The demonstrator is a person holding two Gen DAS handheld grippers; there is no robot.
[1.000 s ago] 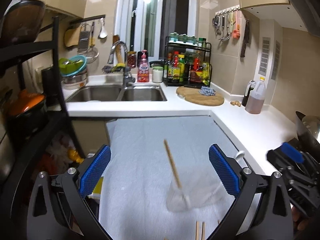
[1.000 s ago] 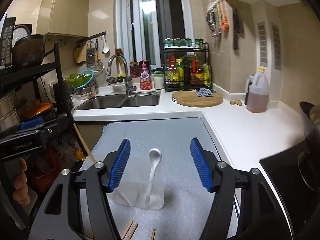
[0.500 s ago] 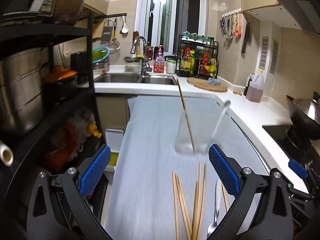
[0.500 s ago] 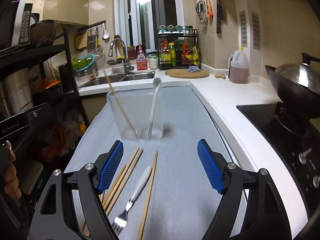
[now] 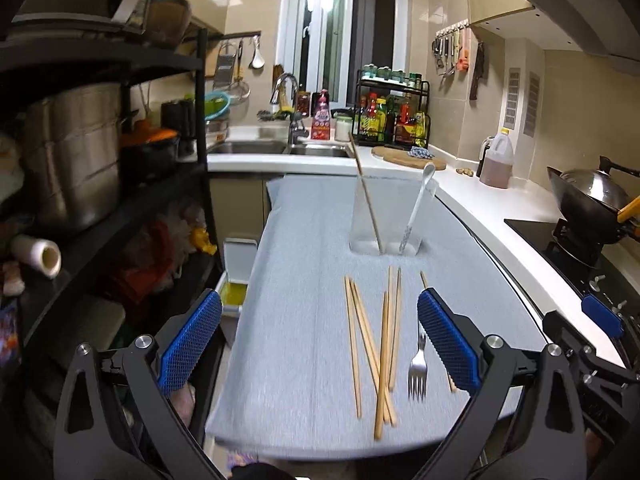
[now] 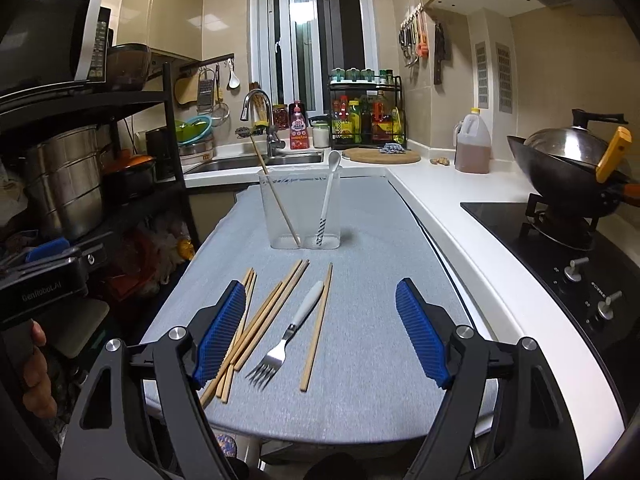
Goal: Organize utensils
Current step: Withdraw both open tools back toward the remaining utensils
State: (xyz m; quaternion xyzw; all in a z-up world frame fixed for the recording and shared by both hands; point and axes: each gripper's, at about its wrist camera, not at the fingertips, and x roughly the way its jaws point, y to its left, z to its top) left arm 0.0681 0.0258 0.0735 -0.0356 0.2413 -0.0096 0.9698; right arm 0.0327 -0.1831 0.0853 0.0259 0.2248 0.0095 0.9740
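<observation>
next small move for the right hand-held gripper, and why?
Probably lower the right hand-held gripper over the fork and close on its white handle. Its jaws are open and empty, and the fork lies loose on the grey mat between them. The clear holder already has one chopstick and a white spoon, apparently in separate halves.

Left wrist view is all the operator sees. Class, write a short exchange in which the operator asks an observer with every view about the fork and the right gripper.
Operator: A finger of the left gripper hides the handle of the fork. What is it like?
Observer: The handle is white and points toward the clear holder.
Operator: I see only an edge of the right gripper. Its state?
Observer: The right gripper is open and grips nothing.
</observation>
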